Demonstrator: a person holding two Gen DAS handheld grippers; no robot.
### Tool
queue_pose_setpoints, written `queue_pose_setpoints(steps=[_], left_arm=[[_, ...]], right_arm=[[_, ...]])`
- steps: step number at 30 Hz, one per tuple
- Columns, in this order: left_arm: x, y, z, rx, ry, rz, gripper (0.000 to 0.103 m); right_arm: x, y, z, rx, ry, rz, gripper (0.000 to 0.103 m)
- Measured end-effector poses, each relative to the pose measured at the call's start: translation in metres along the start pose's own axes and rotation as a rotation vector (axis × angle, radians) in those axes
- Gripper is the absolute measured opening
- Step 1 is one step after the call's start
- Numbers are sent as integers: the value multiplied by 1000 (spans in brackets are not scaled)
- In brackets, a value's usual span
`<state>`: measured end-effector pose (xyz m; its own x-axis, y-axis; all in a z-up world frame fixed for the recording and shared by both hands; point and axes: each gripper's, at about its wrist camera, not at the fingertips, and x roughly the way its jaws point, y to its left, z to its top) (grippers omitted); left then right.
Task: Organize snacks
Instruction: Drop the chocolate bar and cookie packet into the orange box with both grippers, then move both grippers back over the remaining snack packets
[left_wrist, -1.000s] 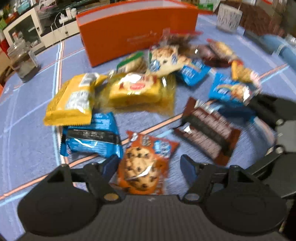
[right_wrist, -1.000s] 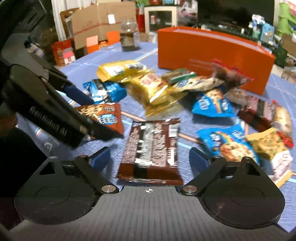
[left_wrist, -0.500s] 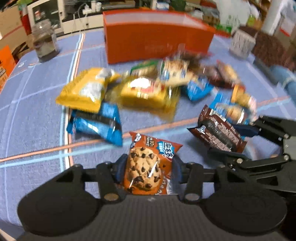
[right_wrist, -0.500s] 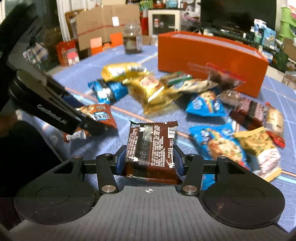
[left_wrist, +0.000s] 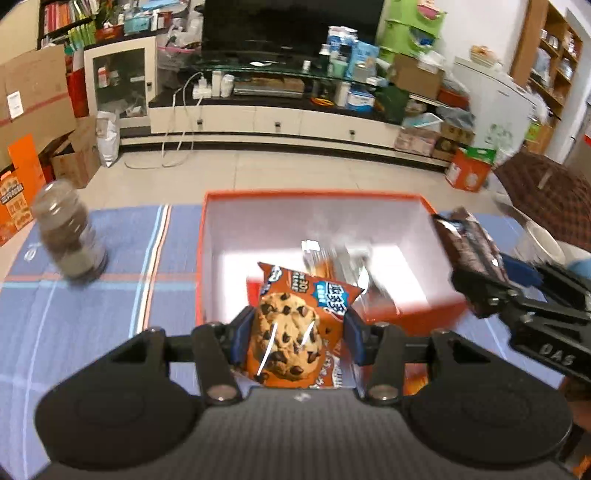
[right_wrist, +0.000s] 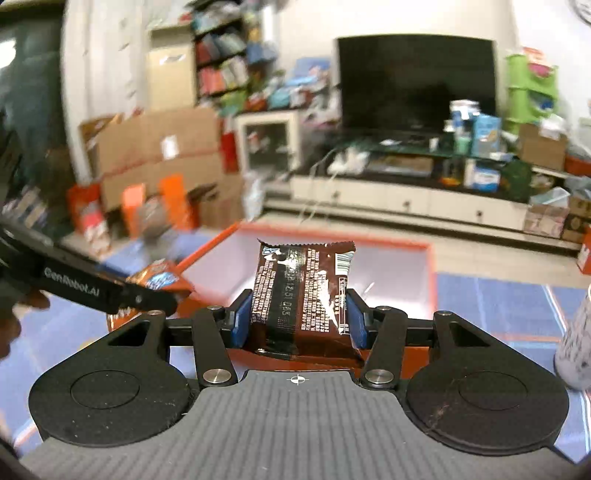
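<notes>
- Left tongs (left_wrist: 295, 338): closed on a cookie packet (left_wrist: 291, 332), the blue pads pressing its two sides; the packet stood upright between them, its top toward 12 o'clock.
- Cookie packet: orange wrapper with a chocolate-chip cookie pictured, held above the near wall of the orange box (left_wrist: 201, 258).
- Orange box: open-topped, pale inside, standing on the blue striped surface (left_wrist: 110, 295); at least one blurred wrapper (left_wrist: 332, 258) already lay in it, at 12 o'clock from the cookie packet.
- Right tongs (right_wrist: 297, 321): closed on a brown snack bar (right_wrist: 303, 295), pads clamped on both long edges; the bar's crimped end pointed to 12 o'clock, over the near edge of the box.
- In the left wrist view the right tongs and the brown bar appeared at 3 o'clock, at the box's right wall.
- In the right wrist view the left tongs entered from 9 o'clock, the cookie packet at their tip.
- Jar (left_wrist: 68, 236): dark contents, blurred, on the surface at 9 o'clock from the box, well apart from it.
</notes>
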<state>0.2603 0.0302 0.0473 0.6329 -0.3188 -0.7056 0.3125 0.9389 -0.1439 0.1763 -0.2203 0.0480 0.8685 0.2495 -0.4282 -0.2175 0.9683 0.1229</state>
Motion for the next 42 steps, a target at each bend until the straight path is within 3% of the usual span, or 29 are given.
queue_pose_setpoints(steps=[3,6,7,8,13,17,20,24,26,33,37,42], left_arm=[[32,3,20,-32,13,15,48],[54,4,32,-22,27,48,51],[55,5,31,-15,19,66,56],[54,8,31,-9,7,86,70],[29,8,17,22,-39,96,71],[-5,0,-9,38,-59,75,73],[-23,-8,-32,29,-56,44,76],[-47,-30,-83,5,-37,-7,82],[-54,-41,-110,-19,-9,-32,89],[-77,-88,-196,-76,84,-36,89],[-85,-121,-207,21,80,-33,89],[-72,-150,-202,79,41,44,89]], right_arm=[[33,-31,5,133,17,-27,39],[57,-44,-2,176,40,-48,41],[61,-46,-6,176,51,-44,44],[64,-46,-10,169,59,-49,45],[52,-44,-9,135,20,-72,58],[34,-34,-5,116,-11,-39,62],[18,-28,-7,93,-9,-2,71],[-13,-21,-15,14,6,6,75],[-32,-23,-23,-12,13,7,78],[-87,-43,-70,-76,89,-57,80],[-108,-57,-105,-45,166,-72,80],[-142,-68,-143,107,207,-56,81]])
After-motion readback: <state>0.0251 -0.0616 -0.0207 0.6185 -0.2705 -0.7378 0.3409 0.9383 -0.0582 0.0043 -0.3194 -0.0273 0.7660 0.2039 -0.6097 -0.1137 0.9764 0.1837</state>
